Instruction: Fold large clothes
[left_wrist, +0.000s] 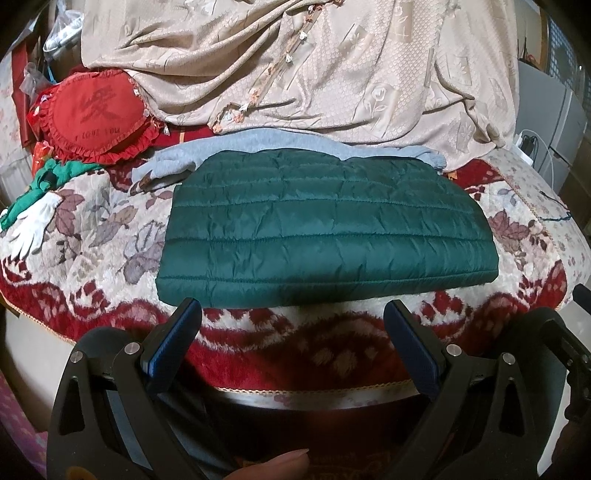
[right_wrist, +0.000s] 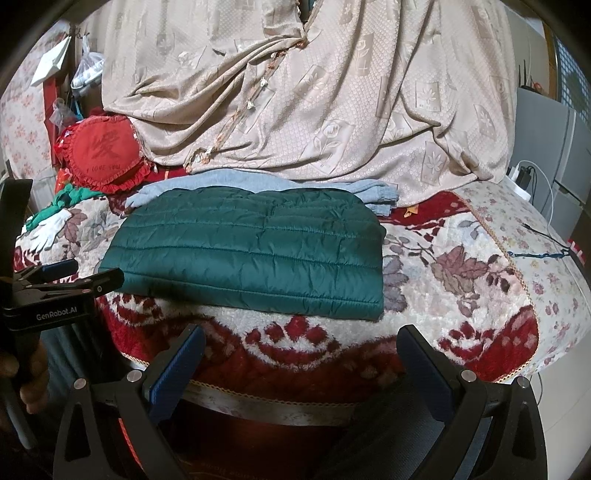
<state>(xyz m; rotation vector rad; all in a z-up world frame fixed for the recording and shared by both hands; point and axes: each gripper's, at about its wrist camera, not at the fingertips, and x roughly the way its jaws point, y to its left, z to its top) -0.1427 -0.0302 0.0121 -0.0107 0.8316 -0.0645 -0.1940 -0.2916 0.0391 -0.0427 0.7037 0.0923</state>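
So the green quilted jacket (left_wrist: 325, 225) is folded into a neat flat rectangle, sitting in the middle of the frame on a fuzzy red and cream flowered blanket (left_wrist: 96, 251) that covers the bed. In the right wrist view the jacket (right_wrist: 255, 247) sits a bit left of centre, its near edge close to the front of the blanket (right_wrist: 461, 280).

Both tongs are spread wide and holding nothing. The left tongs (left_wrist: 293, 314) hang low in the frame, just short of the jacket's near edge – not touching it. The right tongs (right_wrist: 301, 341) are the same deal, blue pads apart, hovering in front of the jacket's lower right corner. You can also see the left tongs (right_wrist: 83, 271) from the side at the left edge of the right wrist view, next to the jacket's near left corner, with a hand (right_wrist: 27, 380) gripping the handle below.

Behind the jacket, poking out along its far edge, is a grey garment (left_wrist: 177, 164) lying flat. Above that – upper half of the frame – a big beige patterned cloth (left_wrist: 332, 66) is draped over something bulky. Upper left has a red frilly heart cushion (left_wrist: 96, 118), and lower down the left side a white glove (left_wrist: 33, 229) lies on the blanket beside some green fabric (left_wrist: 55, 177).
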